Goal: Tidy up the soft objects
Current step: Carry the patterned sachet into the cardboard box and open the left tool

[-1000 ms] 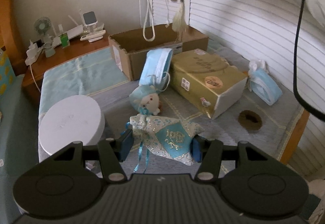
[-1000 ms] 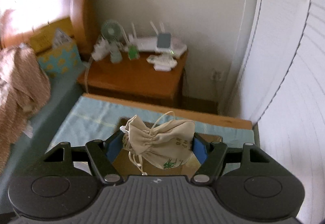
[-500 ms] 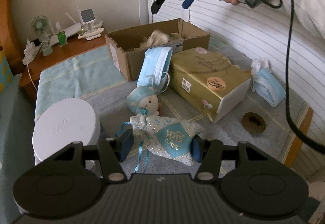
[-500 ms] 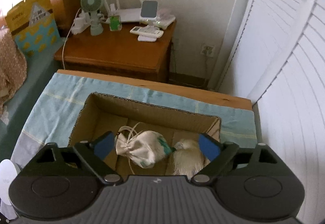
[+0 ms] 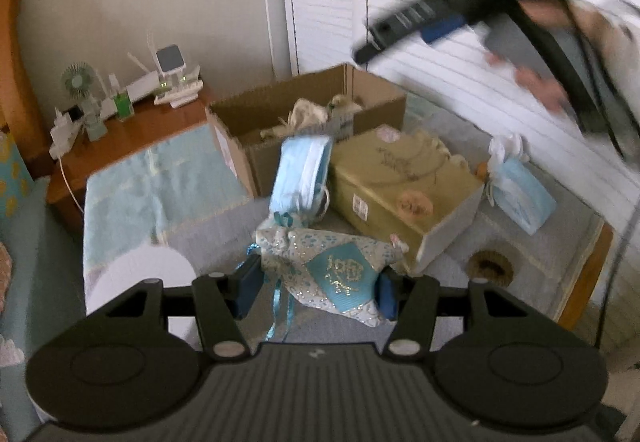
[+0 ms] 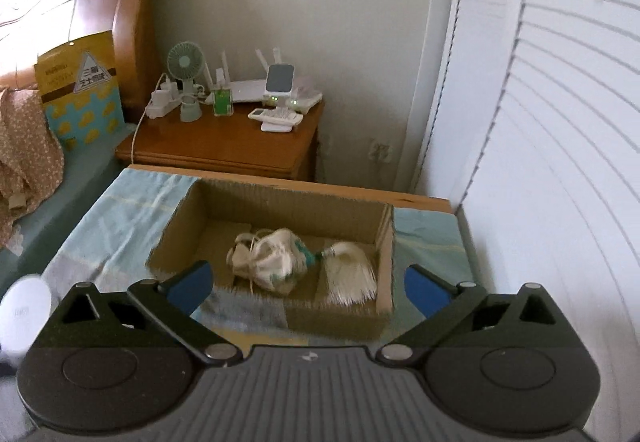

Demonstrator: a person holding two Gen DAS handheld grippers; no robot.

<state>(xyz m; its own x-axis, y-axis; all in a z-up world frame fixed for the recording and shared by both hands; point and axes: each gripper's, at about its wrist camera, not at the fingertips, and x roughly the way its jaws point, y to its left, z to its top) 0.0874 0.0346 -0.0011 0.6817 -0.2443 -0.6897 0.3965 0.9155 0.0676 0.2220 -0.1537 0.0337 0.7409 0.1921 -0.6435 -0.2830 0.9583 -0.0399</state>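
Observation:
My left gripper [image 5: 316, 292] is shut on a white-and-blue sparkly pouch [image 5: 332, 270] with blue ribbons, held above the bed. The open cardboard box [image 5: 248, 121] stands beyond it; it also shows in the right wrist view [image 6: 180, 226]. Inside lie a beige drawstring pouch [image 6: 268, 260] and a white tassel [image 6: 352, 276]. My right gripper [image 6: 308, 284] is open and empty above the box's near side; it shows in the left wrist view [image 5: 404, 29] at upper right. A stack of blue face masks [image 5: 300, 169] leans on the box.
A gold tissue box [image 5: 400, 181] lies right of the masks, a blue mask pack [image 5: 520, 193] beyond it. A white round lid [image 5: 140, 274] sits at left. A brown ring [image 5: 490, 266] lies near the bed's right edge. A wooden nightstand [image 6: 224, 149] holds a fan and gadgets.
My right gripper opened and dropped the beige pouch into the box, then drew back to the right. My left gripper lifted the sparkly pouch and moved nearer the box; it now hides the doll.

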